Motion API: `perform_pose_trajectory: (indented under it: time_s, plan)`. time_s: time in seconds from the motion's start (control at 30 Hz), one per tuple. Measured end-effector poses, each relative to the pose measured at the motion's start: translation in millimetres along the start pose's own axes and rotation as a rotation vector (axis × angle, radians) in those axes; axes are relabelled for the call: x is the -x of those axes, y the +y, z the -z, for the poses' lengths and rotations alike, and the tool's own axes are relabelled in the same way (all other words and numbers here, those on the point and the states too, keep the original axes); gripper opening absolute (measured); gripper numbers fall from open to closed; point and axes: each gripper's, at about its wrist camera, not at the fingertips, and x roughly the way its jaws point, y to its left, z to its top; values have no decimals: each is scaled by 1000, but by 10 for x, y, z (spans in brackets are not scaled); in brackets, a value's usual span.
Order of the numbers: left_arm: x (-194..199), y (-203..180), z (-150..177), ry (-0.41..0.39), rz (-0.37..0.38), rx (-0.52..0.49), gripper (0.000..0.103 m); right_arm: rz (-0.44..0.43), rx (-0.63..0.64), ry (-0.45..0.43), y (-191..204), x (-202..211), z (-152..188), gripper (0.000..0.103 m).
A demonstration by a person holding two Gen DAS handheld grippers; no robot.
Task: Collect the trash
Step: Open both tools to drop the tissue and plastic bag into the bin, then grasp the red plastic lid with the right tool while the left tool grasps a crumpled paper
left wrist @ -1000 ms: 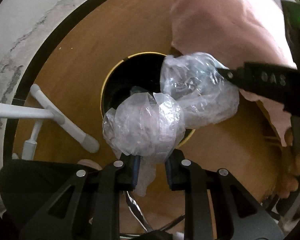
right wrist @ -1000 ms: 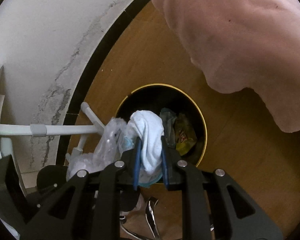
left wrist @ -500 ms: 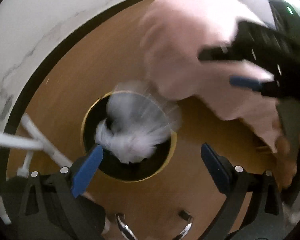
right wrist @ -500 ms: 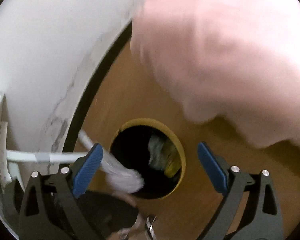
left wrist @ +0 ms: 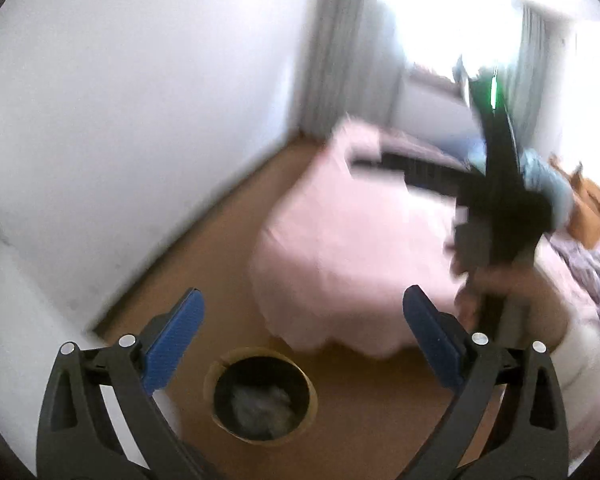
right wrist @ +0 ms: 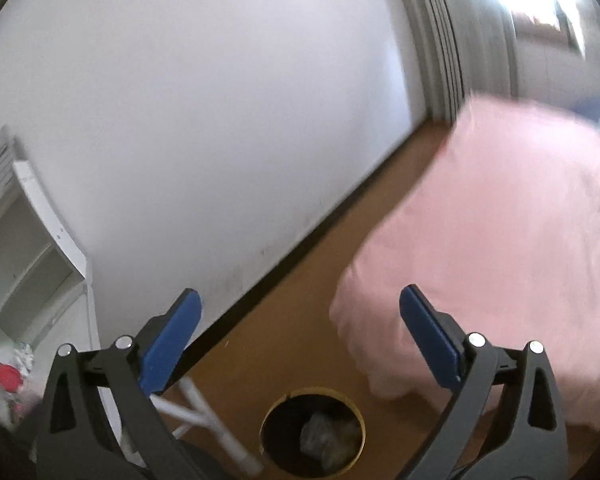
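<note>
Both views motion-blurred. Left gripper (left wrist: 302,312) spread wide, nothing btwn the blue pads (left wrist: 172,340); jaws have just been opening, w/ no item left btwn them. Right gripper (right wrist: 300,310) likewise spread wide & empty, jaws also just been opening; seen too in left view as dark blurred shape at right (left wrist: 496,200), held by a hand (left wrist: 500,284).

Trash bin (left wrist: 260,396) on brown floor (left wrist: 204,280), below and btwn left gripper's fingers; round, dark inside, yellowish rim. Pale crumpled trash (left wrist: 260,404) lying inside bin, apart from both grippers. In right view same bin (right wrist: 314,432) at bottom centre, greyish wads of trash (right wrist: 328,434) in it; exact items too blurred to tell.

Pink bedcover (right wrist: 500,240) draped over bed to right of bin, hem hanging near floor, just beside bin. White wall (right wrist: 200,120) w/ dark skirting behind. White shelf unit (right wrist: 32,248) at far left, red-lidded thing (right wrist: 7,376) on lower level. White tube legs (right wrist: 204,412) just left of bin. Grey curtains (left wrist: 336,48) & bright window at top.
</note>
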Motion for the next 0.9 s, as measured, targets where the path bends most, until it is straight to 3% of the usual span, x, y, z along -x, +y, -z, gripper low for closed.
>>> perform_pose_trajectory:
  time_s: [0.07,0.13,0.2,0.33,0.4,0.47,0.53,0.7,0.9]
  plan:
    - [432,355,-45,-54,-118,29,96,-20,70,-17,348,26,24,96]
    - [896,911,79,-74,-304,103,96,-58,165,21,823,-98,122,96]
    - [1295,1434,311,-66,-482,213,96,-112,239,77,1278,-242,247,96]
    - [2214,2480,1023,-26,-862,491,96,-306,360,157,2308,-447,612,96]
    - [2557,2836,1340,5,-968,605,96,-404,426,193,2889,-499,808,96]
    - [2874,3177,1639,23,-1015,715,96,-492,480,222,3374,-501,977,96]
    - [2968,3404,1742,41,-1034,741,96,-578,547,242,3838,-397,1155,96]
    - [3087,3705,1724,119,-944,649,96,-747,706,296,4808,-147,1556,96]
    - [3013,3909,1688,186,-781,552,96,-852,863,364,5691,-43,1949,93]
